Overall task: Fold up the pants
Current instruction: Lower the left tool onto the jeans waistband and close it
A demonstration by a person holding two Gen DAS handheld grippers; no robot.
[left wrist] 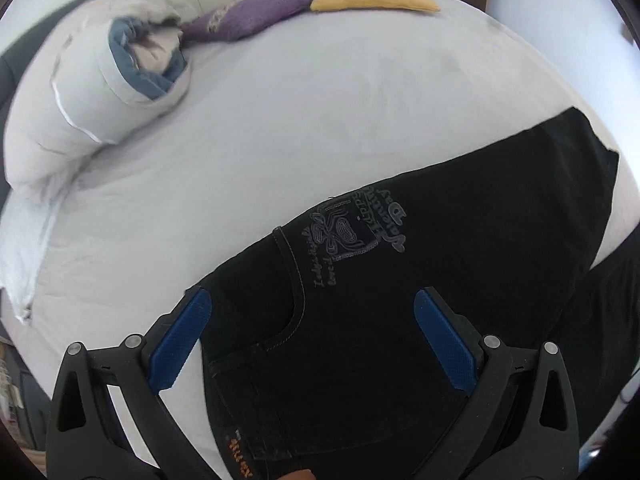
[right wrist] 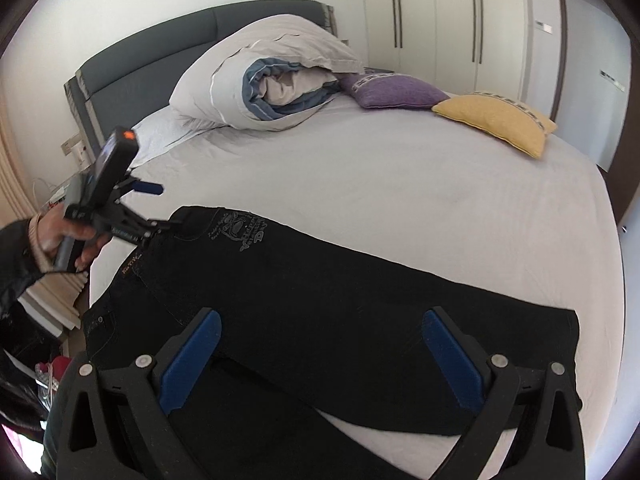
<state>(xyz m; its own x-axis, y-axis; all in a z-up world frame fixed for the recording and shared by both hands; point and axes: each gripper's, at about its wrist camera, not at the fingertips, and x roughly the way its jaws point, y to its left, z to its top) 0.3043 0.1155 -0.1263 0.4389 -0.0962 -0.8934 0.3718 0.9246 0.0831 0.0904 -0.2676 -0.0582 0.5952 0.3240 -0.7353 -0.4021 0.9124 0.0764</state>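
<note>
The black jeans lay flat across the near edge of the bed. Only the right wrist view showed the left gripper, its fingers spread apart at the waistband corner, and the grey headboard. The right gripper hovered agape over the legs. Rolled inside the white duvet was a blue lining.

Bed, pale sheet. On it: black pants at 6 o'clock, rolled duvet at 11, purple cushion at 12, yellow cushion at 1.
</note>
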